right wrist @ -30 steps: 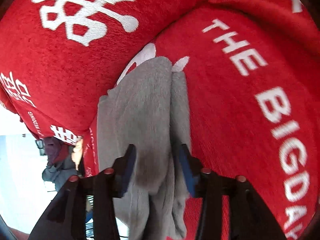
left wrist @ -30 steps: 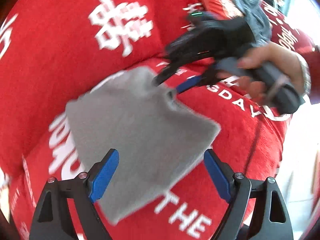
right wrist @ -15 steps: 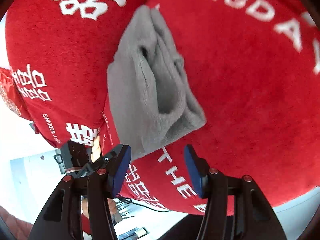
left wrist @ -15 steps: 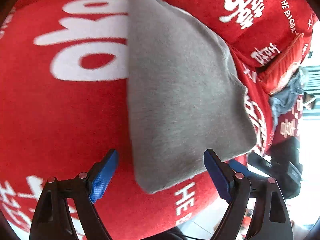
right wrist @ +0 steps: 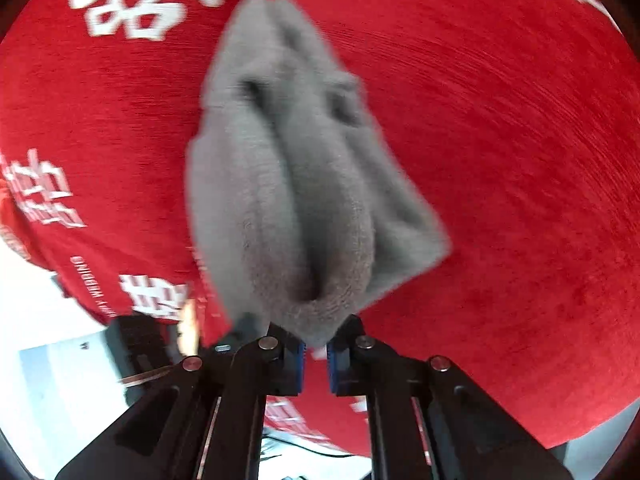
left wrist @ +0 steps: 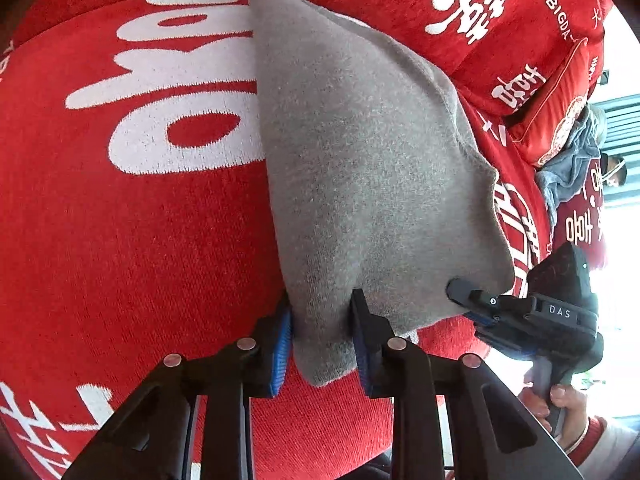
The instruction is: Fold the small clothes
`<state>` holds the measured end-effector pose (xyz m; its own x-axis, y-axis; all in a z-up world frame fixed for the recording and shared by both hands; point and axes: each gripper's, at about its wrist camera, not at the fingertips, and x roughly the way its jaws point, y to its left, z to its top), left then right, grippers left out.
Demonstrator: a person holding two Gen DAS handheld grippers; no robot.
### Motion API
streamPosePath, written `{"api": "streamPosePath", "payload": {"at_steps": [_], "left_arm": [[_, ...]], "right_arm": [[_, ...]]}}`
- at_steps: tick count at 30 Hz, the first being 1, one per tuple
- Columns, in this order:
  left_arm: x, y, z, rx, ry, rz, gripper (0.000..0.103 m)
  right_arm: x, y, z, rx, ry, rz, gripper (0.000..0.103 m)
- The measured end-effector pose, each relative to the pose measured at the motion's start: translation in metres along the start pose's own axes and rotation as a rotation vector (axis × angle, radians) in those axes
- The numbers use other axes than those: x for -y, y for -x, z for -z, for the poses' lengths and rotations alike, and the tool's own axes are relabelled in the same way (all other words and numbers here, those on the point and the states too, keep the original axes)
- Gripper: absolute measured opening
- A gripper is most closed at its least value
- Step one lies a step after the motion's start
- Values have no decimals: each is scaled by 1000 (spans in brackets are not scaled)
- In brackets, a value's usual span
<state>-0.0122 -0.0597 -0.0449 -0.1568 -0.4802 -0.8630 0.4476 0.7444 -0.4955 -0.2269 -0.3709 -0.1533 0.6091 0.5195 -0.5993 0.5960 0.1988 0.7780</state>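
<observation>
Left gripper [left wrist: 322, 332] sits nearest in the left wrist view, its blue pads [left wrist: 282, 344] pinching the near bottom corner of the grey cloth [left wrist: 368, 168] — fabric bunched between them, tip of the corner poking out below. Just to the side, the right gripper [left wrist: 464, 294] bites the other near corner of the same edge, with the person's hand [left wrist: 560, 400] on its handle at the frame edge.

Right wrist view: the right gripper [right wrist: 314, 350] is pressed nearly together on the cloth [right wrist: 288, 184], only a thin bit of fabric showing between the pads. From here the stacked layers are visible end-on: at least 2 rolled folds side by side, with dark gaps between them. This view is a bit blurred, so an exact layer count can't be read.

The cloth lies on the red blanket [left wrist: 120, 260] with white lettering, running away from both grippers to a far corner near the red cushions [left wrist: 500, 40]. Further off, a blue-grey garment [left wrist: 572, 168] sits heaped at the right edge — possibly another piece to fold, can't tell.

Progress, as a judgement: the cloth is already folded over at least once into a compact multi-layer slab, so early folds look done. With both near corners held, another fold over toward the far edge, or a lift to set it aside, seems likely. The loose, gaping layers suggest it needs flattening before it counts as finished.
</observation>
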Motion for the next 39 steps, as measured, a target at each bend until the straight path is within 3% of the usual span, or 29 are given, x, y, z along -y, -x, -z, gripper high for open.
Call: {"api": "streamPosePath", "payload": {"at_steps": [2, 4, 5, 7, 10, 11, 12, 13, 17, 23, 25, 27, 29, 34, 36, 38, 39], "left_arm": [[3, 4, 4, 22, -3, -21, 29], [7, 7, 8, 30, -12, -45, 29], [7, 10, 9, 32, -13, -53, 29], [11, 16, 13, 37, -21, -83, 30], [17, 23, 16, 48, -42, -135, 32], [18, 25, 17, 49, -51, -160, 40], [20, 27, 19, 51, -60, -188, 69], [21, 30, 20, 74, -72, -213, 82], [24, 36, 22, 106, -92, -260, 85], [22, 40, 21, 140, -73, -342, 85], [21, 39, 22, 136, -70, -367, 85], [18, 41, 23, 136, -57, -368, 85], [16, 44, 24, 135, -52, -367, 85], [21, 47, 30, 105, -112, -406, 85], [22, 49, 33, 88, -110, -386, 85], [23, 53, 37, 90, -106, -378, 85], [24, 56, 40, 103, -109, -382, 85]], "right_arm": [[3, 6, 1, 1, 1, -8, 13], [-3, 13, 4, -18, 36, 54, 20], [-4, 18, 7, -27, 51, 98, 33], [-8, 32, 14, -38, 92, 161, 35], [-33, 52, 27, -7, 202, 189, 35], [-42, 57, 29, 5, 245, 195, 34], [-54, 60, 30, 20, 298, 206, 32], [-63, 61, 30, 31, 340, 213, 30], [-87, 49, 14, 58, 441, 264, 27], [-73, 30, -8, 119, 367, 336, 27], [-45, 31, -11, 126, 272, 298, 20], [-31, 37, -9, 148, 201, 229, 19], [-28, 43, -5, 158, 169, 211, 20], [-31, 49, 9, 143, 166, 239, 24], [-33, 52, 17, 129, 159, 264, 41], [-34, 55, 29, 117, 160, 280, 51], [-35, 57, 34, 112, 162, 280, 51]]}}
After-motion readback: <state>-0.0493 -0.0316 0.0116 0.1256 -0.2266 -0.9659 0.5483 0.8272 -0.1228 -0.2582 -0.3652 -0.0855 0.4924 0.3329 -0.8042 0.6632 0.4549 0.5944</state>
